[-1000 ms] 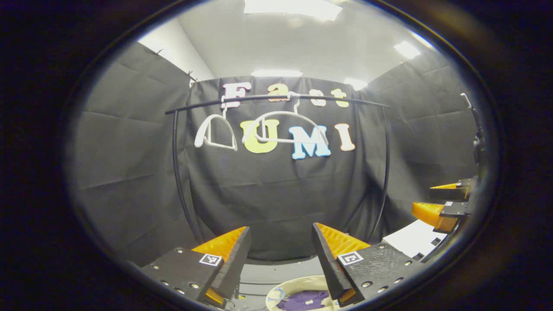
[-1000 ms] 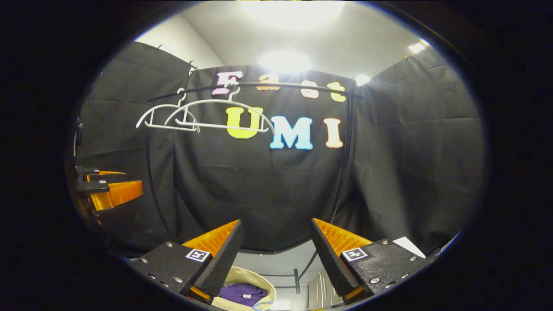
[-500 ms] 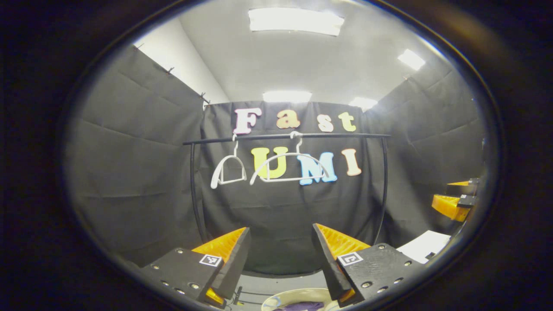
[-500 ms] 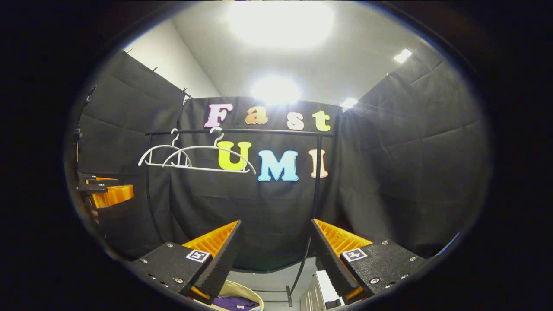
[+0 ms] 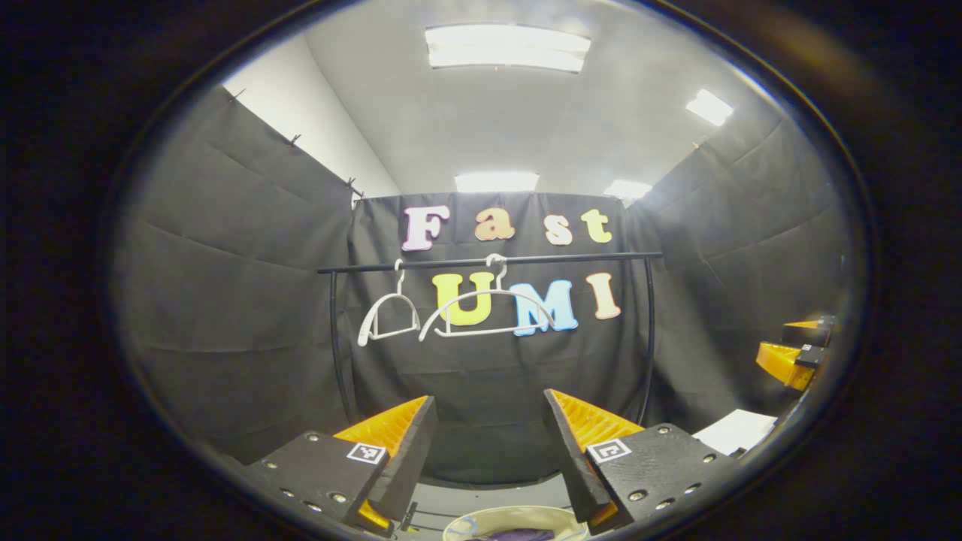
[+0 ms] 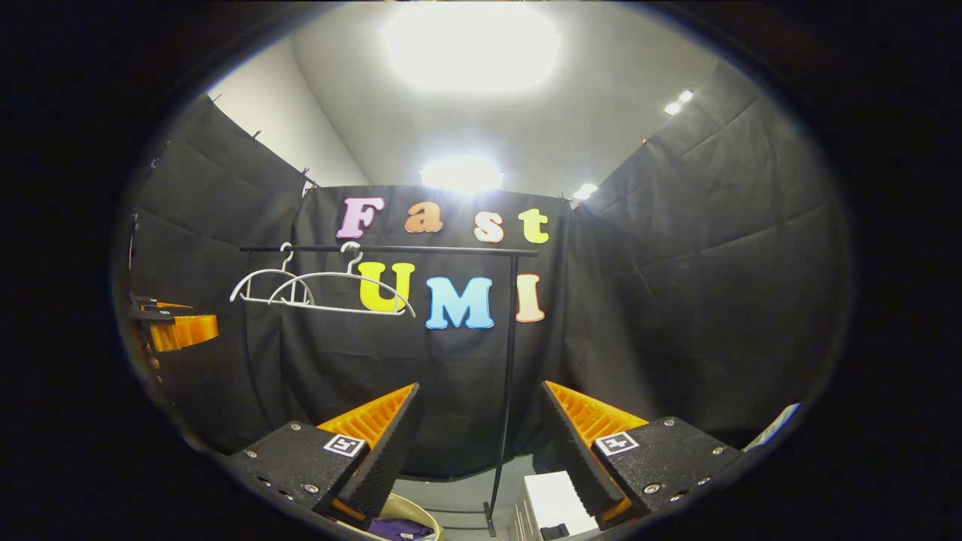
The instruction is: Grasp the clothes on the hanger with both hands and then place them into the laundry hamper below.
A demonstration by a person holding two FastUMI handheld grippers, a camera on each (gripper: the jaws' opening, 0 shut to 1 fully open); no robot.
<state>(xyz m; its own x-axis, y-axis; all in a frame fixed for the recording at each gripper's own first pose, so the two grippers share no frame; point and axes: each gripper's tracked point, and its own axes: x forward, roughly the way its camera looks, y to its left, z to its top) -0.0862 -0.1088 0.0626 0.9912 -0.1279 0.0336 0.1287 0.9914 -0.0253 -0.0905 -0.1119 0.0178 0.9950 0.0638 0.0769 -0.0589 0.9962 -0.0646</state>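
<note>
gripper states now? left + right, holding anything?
Left tool: open, holding nothing.
Right tool: open, holding nothing.

The left gripper (image 5: 490,443) points level ahead, its two fingers spread wide with nothing between them. The right gripper (image 6: 479,439) sits in the same pose, fingers parted and holding nothing. In the left gripper view the right gripper shows at the far right edge; in the right gripper view the left gripper appears at the far left edge, well apart.
</note>
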